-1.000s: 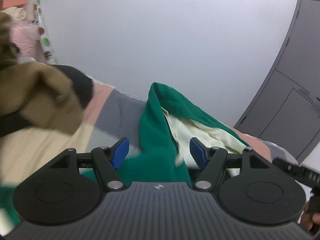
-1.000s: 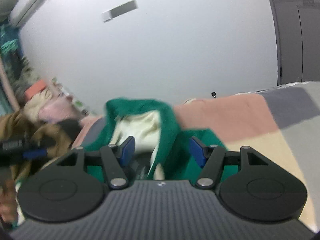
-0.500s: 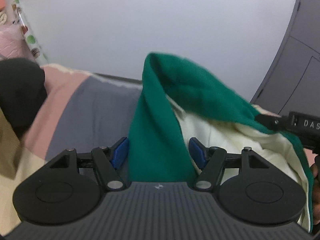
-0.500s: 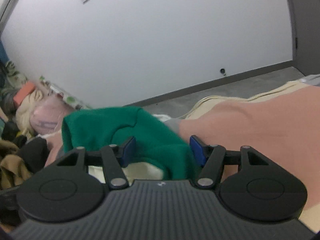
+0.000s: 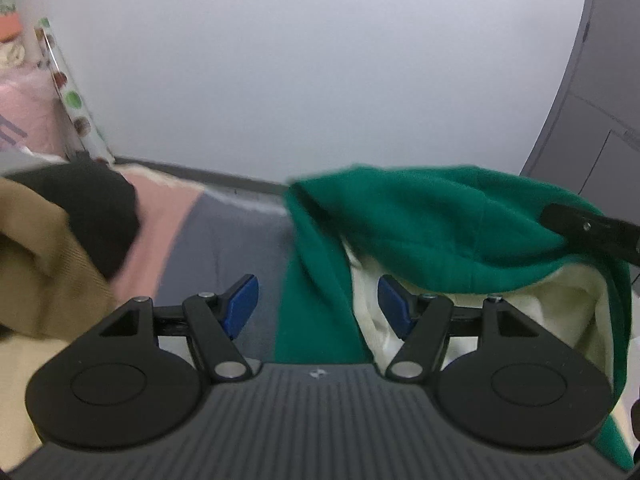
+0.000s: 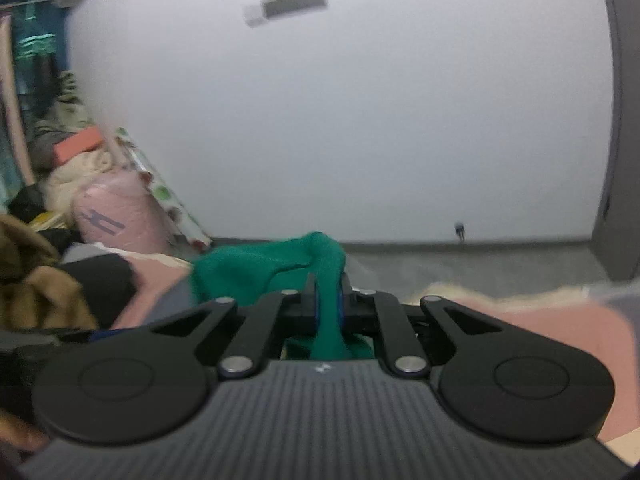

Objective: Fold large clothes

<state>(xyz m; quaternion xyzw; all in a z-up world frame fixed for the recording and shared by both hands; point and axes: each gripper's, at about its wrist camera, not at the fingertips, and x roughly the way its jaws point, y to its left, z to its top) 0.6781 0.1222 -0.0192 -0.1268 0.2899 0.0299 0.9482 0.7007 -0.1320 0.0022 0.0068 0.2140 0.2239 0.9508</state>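
A green garment (image 5: 420,216) with a cream lining (image 5: 576,304) lies bunched on a bed with pink, grey and cream blocks (image 5: 224,240). My left gripper (image 5: 318,304) is open, its blue pads either side of a green fold, not touching it. My right gripper (image 6: 327,304) is shut on a fold of the green garment (image 6: 256,272); its black finger shows in the left wrist view (image 5: 592,232) clamped on the cloth.
A tan and black pile of clothes (image 5: 48,248) lies at the left of the bed. A pink bundle (image 6: 116,216) and other stuff stand by the white wall (image 6: 360,120). A grey door (image 5: 600,100) is at the right.
My right gripper has closed on the green garment; it was open half a second ago. The left gripper stayed open and shifted slightly over the cloth.
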